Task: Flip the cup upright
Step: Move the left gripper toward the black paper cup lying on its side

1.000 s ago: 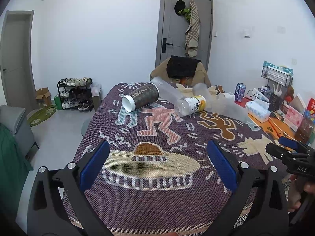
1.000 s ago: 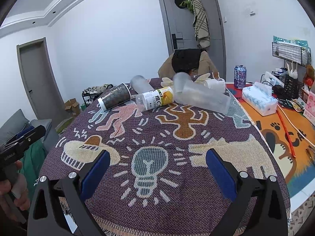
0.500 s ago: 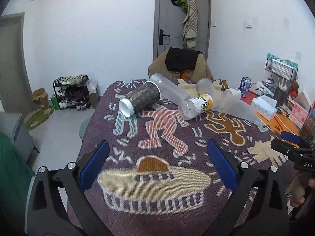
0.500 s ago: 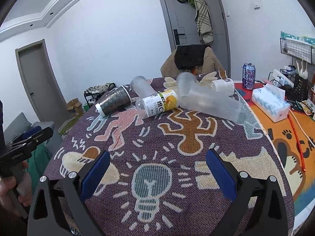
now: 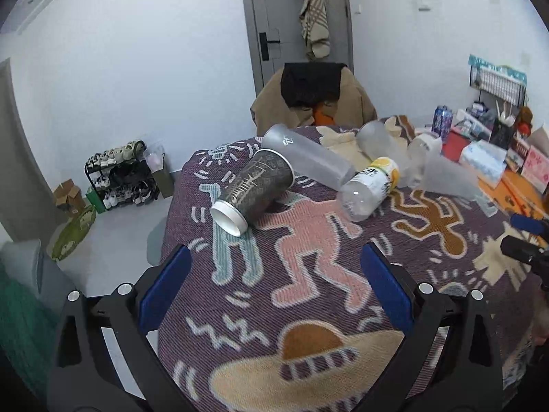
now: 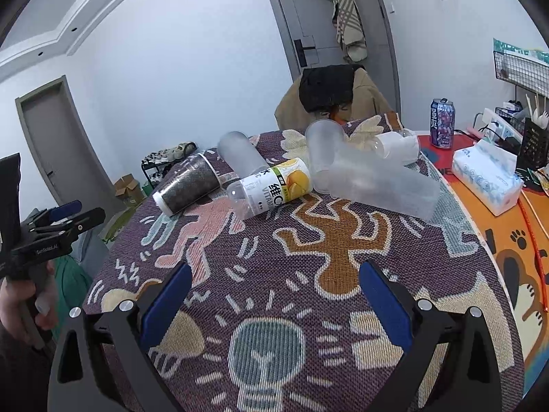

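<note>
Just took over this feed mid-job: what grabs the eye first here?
A jumble of toppled containers at the table's far end: a dark patterned cup on its side at the left, a yellow-labelled bottle mid-pile, frosted tumblers to the right. All lie on a bright cartoon-figure tablecloth. Both jaws gape, empty.

Bottle [image 6: 274, 185] label reads "VITAMI", apparently cut off.

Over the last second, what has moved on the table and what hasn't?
Both grippers advanced toward the toppled cups: the left gripper nears the dark paper cup, the right gripper the vitamin bottle. Both remain open, nothing grasped. The cups and the clear tumbler lie on their sides as before.
</note>
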